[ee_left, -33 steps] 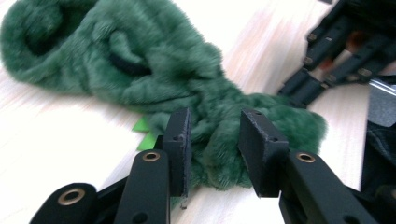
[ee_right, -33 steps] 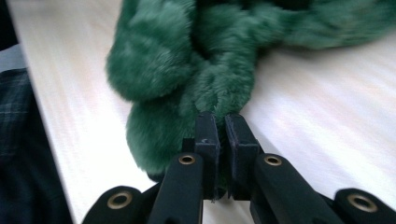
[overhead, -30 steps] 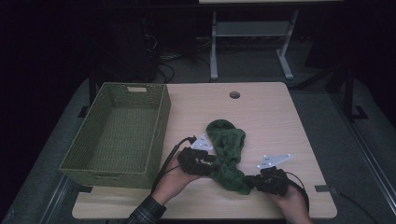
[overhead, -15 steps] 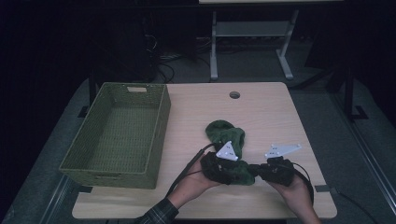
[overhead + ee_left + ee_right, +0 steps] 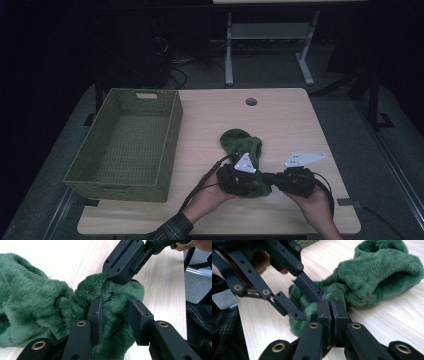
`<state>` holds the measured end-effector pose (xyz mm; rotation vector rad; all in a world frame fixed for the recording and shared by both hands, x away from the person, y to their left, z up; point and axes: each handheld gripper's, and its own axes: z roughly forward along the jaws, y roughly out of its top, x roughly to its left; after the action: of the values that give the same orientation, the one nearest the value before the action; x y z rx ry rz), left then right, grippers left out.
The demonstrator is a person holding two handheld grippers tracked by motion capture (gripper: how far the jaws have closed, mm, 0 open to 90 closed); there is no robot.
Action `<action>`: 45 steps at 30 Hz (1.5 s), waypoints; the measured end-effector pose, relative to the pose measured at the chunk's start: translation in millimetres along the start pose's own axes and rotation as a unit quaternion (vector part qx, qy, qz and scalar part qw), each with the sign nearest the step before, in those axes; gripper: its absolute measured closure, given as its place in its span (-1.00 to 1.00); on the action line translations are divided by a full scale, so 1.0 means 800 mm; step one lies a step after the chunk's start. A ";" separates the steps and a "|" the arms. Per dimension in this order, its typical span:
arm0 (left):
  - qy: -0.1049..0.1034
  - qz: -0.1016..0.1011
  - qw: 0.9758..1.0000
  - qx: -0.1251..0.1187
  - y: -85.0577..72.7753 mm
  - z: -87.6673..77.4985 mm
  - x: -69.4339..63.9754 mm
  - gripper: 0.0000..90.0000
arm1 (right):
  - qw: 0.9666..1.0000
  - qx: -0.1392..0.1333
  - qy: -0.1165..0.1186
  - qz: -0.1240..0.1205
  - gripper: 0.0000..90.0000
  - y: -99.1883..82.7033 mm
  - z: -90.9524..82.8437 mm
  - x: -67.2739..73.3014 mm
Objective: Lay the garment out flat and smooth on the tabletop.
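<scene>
The green fleece cloth lay near the table's front edge. The right gripper was clamped shut on a fold. The left gripper's jaws, just closing, straddled a ridge, partly open.

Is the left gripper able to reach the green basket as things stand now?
Probably yes. The left gripper is at the green fleece cloth, and bare tabletop lies between it and the green basket on its side.
</scene>
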<state>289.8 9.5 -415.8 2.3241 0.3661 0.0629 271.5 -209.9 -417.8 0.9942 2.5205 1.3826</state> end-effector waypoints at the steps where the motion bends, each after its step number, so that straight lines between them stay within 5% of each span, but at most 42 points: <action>1: -0.002 -0.002 1.000 -0.001 0.000 0.000 0.000 0.55 | 1.000 -0.004 0.003 -0.001 0.94 0.001 0.000 0.000; 6: -0.011 0.001 1.000 0.008 -0.002 -0.001 0.001 0.95 | 1.000 -0.011 0.005 -0.003 0.94 0.004 0.000 0.001; 16: 0.011 -0.012 1.000 -0.020 -0.010 -0.041 0.008 0.98 | 0.999 -0.010 -0.043 0.003 0.94 -0.004 -0.017 -0.018; 26: 0.049 -0.043 0.998 -0.001 -0.051 -0.074 0.025 0.99 | 0.994 -0.014 -0.103 0.021 0.94 -0.025 -0.056 -0.047; 30: 0.063 -0.049 0.997 0.021 -0.067 -0.078 0.024 0.99 | 0.995 0.001 -0.099 0.032 0.94 -0.043 -0.063 -0.051; 37: 0.069 -0.061 0.994 0.063 -0.093 -0.069 0.017 0.98 | 0.995 0.071 -0.072 0.024 0.92 -0.070 -0.038 -0.032; 40: 0.083 -0.063 0.993 0.056 -0.092 -0.073 0.016 0.90 | 0.995 0.073 -0.072 0.013 0.77 -0.072 -0.030 -0.027; 45: 0.094 -0.068 0.993 0.011 -0.076 -0.096 0.015 0.68 | 0.996 0.044 -0.077 0.021 0.48 -0.064 -0.039 -0.030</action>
<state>274.6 106.5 -405.9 2.3148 0.6202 0.2125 253.0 -265.8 -444.6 1.1286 2.4788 1.1631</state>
